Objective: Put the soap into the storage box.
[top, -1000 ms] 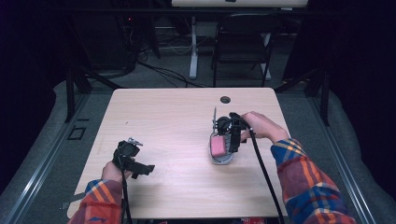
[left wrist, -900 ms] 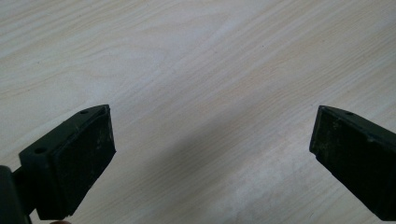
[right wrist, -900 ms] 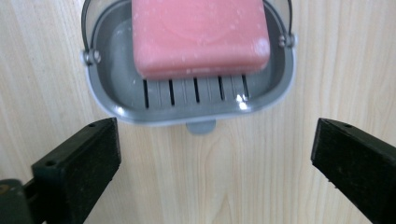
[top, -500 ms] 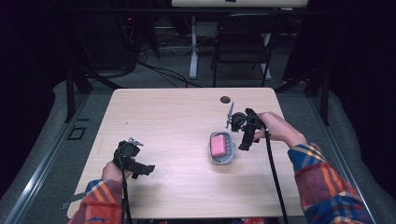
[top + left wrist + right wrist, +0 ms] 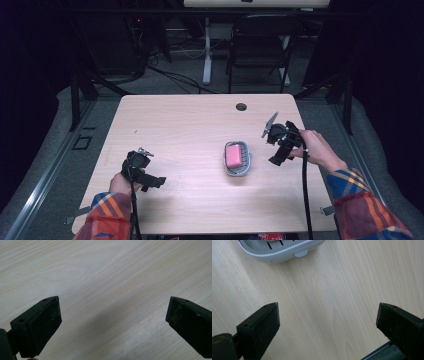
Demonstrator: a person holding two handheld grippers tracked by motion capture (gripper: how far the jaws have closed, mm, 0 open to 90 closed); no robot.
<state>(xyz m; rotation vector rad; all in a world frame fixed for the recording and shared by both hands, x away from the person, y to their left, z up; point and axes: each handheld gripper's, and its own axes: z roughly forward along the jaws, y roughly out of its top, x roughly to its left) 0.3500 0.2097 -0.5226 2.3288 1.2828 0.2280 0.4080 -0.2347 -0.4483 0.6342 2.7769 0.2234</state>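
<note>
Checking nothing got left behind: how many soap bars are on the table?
1. A pink soap bar lies in the grey soap dish at the table's right-centre.

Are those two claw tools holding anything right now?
No. The left gripper and right gripper are both open over bare table. The soap lies in its dish, untouched.

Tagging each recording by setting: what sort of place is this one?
Probably a lab or studio set up for recording, not a home. A bare wooden table with a cable hole stands amid dark surroundings, with loose cables on the floor and a folding chair behind.
</note>
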